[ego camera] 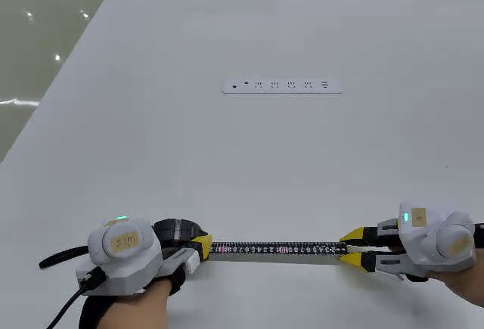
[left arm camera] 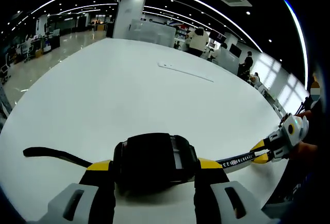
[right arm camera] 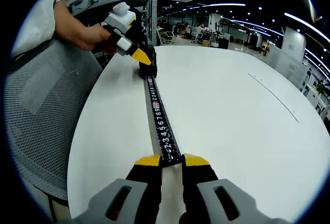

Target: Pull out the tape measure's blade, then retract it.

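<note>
At lower left, the tape measure's case (ego camera: 178,232) was clamped in the left gripper (ego camera: 198,249) as an anchor, while the blade (ego camera: 276,249), pinched tight in the right gripper (ego camera: 352,247), was stretched along the worktop (ego camera: 265,155).

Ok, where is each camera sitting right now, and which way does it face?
Head view: on the headset, looking forward and down at the white workbench; the person's left hand and right hand show at the bottom.
Left gripper view: on the left hand-held gripper, looking past the tape measure case it clamps toward the right hand-held gripper.
Right gripper view: on the right one, looking along the blade it pinches toward that case; the person's arm shows.
Shared: the gripper views face each other along the blade.
</note>
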Demonstrator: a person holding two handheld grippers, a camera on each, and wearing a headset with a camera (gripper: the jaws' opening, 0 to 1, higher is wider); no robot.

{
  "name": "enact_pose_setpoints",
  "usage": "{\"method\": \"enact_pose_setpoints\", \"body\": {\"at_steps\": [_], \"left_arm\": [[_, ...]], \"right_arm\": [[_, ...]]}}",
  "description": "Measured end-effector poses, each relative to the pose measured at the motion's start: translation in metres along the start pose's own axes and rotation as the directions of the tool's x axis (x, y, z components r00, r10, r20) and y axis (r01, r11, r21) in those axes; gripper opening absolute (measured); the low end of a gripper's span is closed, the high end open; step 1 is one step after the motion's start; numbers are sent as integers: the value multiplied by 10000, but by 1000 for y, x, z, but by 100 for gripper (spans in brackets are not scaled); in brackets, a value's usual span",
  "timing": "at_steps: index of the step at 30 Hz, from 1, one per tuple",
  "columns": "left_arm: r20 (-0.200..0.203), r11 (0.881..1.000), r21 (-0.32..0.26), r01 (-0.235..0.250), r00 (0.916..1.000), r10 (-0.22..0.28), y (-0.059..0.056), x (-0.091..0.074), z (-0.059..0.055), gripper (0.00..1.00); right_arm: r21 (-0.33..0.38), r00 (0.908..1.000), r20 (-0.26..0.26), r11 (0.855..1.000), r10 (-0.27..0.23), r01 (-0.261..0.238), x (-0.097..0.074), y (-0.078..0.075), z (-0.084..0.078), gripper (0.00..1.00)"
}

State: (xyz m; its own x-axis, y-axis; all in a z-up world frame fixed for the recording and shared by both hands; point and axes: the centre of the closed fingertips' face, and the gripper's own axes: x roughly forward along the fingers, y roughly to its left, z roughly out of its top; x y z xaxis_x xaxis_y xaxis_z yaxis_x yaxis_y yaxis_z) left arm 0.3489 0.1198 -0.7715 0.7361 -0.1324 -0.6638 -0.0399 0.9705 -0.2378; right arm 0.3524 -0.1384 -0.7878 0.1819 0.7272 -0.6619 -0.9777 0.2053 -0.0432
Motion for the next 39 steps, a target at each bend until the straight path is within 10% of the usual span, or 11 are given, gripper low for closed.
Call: {"method": "enact_pose_setpoints", "body": {"at_steps": [39], "left_arm": [[13,9985,-454,296,9996,-295,1,-1,0,58]], "right_arm": [[345,9982,517,9989,293,-311,24,6,27,10]]}}
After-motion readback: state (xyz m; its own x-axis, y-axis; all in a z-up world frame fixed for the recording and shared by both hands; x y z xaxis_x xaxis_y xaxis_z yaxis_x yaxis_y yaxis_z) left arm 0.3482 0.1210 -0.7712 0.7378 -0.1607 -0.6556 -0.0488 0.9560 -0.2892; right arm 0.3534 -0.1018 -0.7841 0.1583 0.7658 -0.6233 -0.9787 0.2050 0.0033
